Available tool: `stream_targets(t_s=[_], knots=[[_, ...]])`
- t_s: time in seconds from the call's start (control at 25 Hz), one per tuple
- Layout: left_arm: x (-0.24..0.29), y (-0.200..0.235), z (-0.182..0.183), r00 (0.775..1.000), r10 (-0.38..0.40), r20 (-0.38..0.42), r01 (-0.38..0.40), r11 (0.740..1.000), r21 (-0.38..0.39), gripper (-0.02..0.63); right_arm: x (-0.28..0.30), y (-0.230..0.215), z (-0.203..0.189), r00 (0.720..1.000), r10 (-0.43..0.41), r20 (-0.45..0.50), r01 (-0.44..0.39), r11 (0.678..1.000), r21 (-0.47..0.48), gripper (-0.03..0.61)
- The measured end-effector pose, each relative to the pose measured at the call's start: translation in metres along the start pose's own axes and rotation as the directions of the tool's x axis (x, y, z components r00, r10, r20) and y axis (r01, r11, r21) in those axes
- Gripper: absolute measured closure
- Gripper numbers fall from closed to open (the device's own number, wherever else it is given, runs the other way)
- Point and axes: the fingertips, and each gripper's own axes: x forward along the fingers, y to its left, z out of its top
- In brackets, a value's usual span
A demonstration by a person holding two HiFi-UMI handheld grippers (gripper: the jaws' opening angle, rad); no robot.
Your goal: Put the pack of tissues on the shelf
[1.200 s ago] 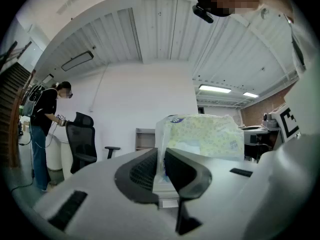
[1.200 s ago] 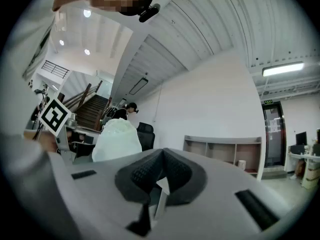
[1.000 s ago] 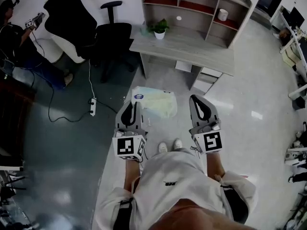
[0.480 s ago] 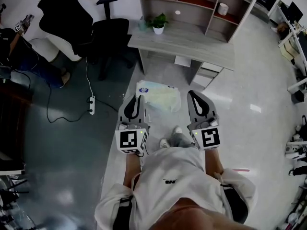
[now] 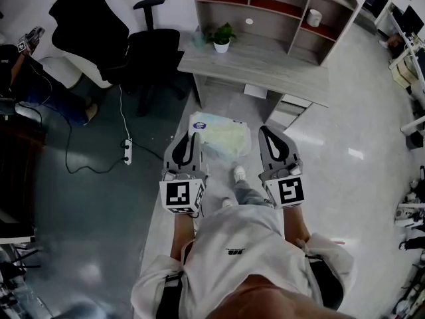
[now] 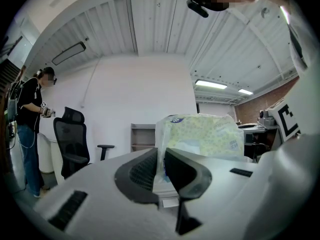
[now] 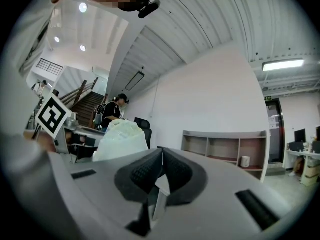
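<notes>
Both sets of jaws are closed. On the left gripper [image 6: 161, 156] they pinch a fold of clear wrapper at the near edge of the pale yellow-green, film-wrapped pack of tissues [image 5: 222, 133]; only film is caught, not the bulk. On the right gripper [image 5: 269, 135] they meet with nothing visibly between them. The pack sits just to its left; whether they touch, I cannot tell.

The pack hangs in the air between the two grippers, well short of the grey wooden shelf unit [image 5: 279, 8] and lower than it in the head view. It is not yet shelved; I judge this the approach.

Risks from here:
- The one-sided film pinch could slip or tear if the pack swings.
- The hanging pack could catch the front edge of the grey desk [image 5: 265, 65] below the shelf unit.
- It could knock the small potted plant [image 5: 222, 38] at the shelf unit's left foot.
- The small white roll [image 5: 314, 17] already takes up part of the shelf unit's right compartment.
</notes>
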Motion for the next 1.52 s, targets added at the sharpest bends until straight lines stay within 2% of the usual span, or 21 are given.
stream_targets(t_s=[0.48, 1.04, 1.52], knots=[[0.074, 0.016, -0.007, 0.999, 0.025, -0.028, -0.025, 1.0, 0.0, 0.557, 0.066, -0.051, -0.016, 1.0, 0.024, -0.012, -0.024, 1.0, 0.016, 0.551], [0.152, 0.016, -0.001, 0.997, 0.068, -0.048, -0.068, 0.998, 0.012, 0.557, 0.124, -0.113, -0.026, 0.997, 0.076, 0.0, -0.076, 0.996, 0.039, 0.551], [0.175, 0.019, -0.001, 0.989, 0.131, -0.061, -0.13, 0.991, 0.029, 0.557, 0.15, -0.135, -0.037, 0.991, 0.135, 0.01, -0.136, 0.989, 0.057, 0.551]])
